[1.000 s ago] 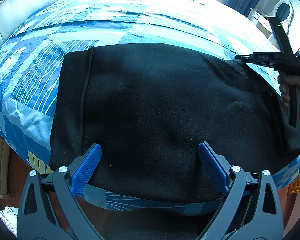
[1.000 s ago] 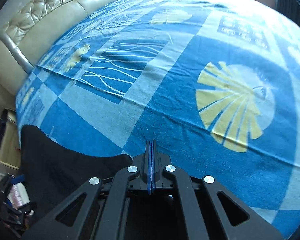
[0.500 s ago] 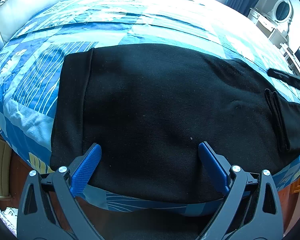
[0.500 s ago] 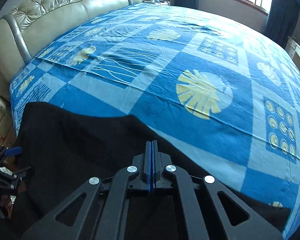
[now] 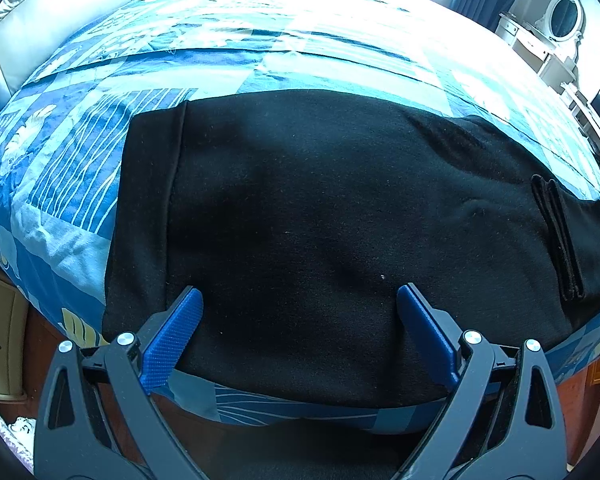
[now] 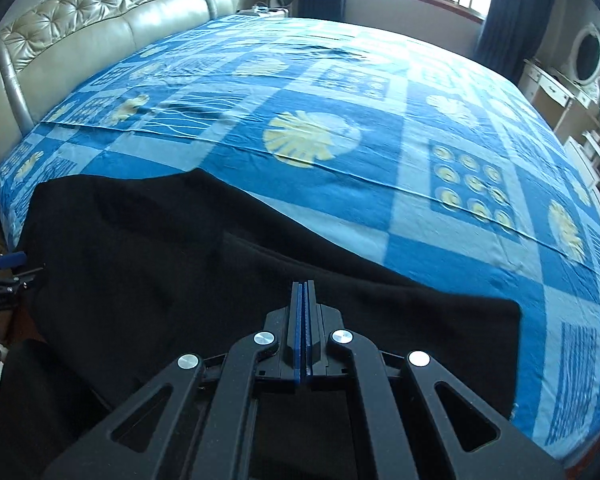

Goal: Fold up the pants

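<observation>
Left gripper (image 5: 298,308) spread wide, blue pads (image 5: 172,338) parted over the near hem of the pants (image 5: 320,208), gripping nothing. Right gripper (image 6: 304,308) clenched pad to pad above the pants' other end; no cloth visibly pinched between the pads, though hard to be certain against black fabric.

Pants black, matte, laid flat on the bed (image 6: 340,184) along its near edge, long axis running left to right across the left gripper's line of sight. Already doubled, by the look of it: a cuff band (image 5: 556,236) lying on top toward the right end, a seamed band (image 5: 148,208) at the left end. A shallow wrinkle near the cuff, otherwise smooth.

Left gripper nearer the pants' middle and left end; right gripper nearer the cuffed end. Next fold likely end over end along that long axis, calling for a pinch at one short edge. Headboard (image 6: 100,28) beyond the pants' left end.
</observation>
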The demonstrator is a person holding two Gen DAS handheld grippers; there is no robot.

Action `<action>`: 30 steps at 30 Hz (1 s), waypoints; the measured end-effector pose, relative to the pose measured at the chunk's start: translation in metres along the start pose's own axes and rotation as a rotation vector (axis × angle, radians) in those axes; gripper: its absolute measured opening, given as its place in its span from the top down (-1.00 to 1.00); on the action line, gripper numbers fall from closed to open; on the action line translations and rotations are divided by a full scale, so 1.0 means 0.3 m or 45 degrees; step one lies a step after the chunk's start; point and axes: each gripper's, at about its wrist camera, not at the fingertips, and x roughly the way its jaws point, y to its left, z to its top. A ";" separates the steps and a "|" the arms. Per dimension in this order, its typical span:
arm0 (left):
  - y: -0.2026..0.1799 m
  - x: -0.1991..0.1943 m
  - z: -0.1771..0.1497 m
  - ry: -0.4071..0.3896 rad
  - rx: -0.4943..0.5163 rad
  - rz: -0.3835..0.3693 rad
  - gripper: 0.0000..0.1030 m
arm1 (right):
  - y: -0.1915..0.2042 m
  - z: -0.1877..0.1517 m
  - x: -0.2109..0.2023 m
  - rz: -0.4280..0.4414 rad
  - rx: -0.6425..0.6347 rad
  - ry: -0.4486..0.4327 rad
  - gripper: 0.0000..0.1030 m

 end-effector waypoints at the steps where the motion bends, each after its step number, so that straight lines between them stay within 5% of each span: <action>1: -0.001 -0.001 0.000 -0.001 0.001 0.002 -0.90 | -0.018 -0.012 -0.010 -0.018 0.006 0.000 0.99; 2: -0.001 -0.001 0.000 -0.002 0.003 0.004 -0.90 | -0.043 -0.028 -0.024 -0.043 0.018 -0.002 0.98; 3: -0.001 -0.002 0.000 -0.003 0.003 0.006 -0.90 | -0.065 -0.041 -0.037 -0.065 0.029 -0.007 0.76; 4: -0.001 -0.002 0.000 -0.004 0.004 0.007 -0.90 | -0.085 -0.053 -0.050 -0.084 0.040 -0.014 0.29; 6: -0.001 -0.002 0.001 -0.005 0.006 0.008 -0.90 | -0.139 -0.083 -0.086 -0.139 0.078 -0.049 -0.01; 14: -0.001 -0.002 0.000 -0.005 0.006 0.008 -0.90 | -0.430 -0.222 -0.130 -0.148 0.429 -0.027 -0.21; 17: -0.001 -0.002 0.000 -0.005 0.006 0.008 -0.90 | -0.542 -0.306 -0.089 0.037 0.691 -0.001 -0.22; 22: -0.002 -0.002 -0.002 -0.006 0.006 0.008 -0.90 | -0.671 -0.473 0.027 0.530 1.186 0.004 -0.22; 24: -0.002 -0.002 -0.002 -0.006 0.005 0.007 -0.90 | -0.673 -0.499 0.045 0.610 1.230 0.001 -0.22; 30: -0.003 -0.002 -0.002 -0.004 0.004 0.005 -0.90 | -0.672 -0.507 0.008 0.594 1.179 -0.038 -0.22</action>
